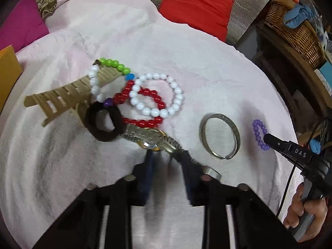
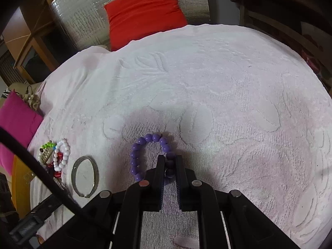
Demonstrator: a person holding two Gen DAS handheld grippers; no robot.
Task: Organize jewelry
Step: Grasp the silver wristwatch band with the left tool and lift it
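One purple bracelet (image 2: 145, 155), perhaps four others.

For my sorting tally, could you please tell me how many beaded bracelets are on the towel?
4: purple bracelet in the right gripper; white bracelet, red bracelet and multicoloured bracelet tangled in the pile; others may be hidden.
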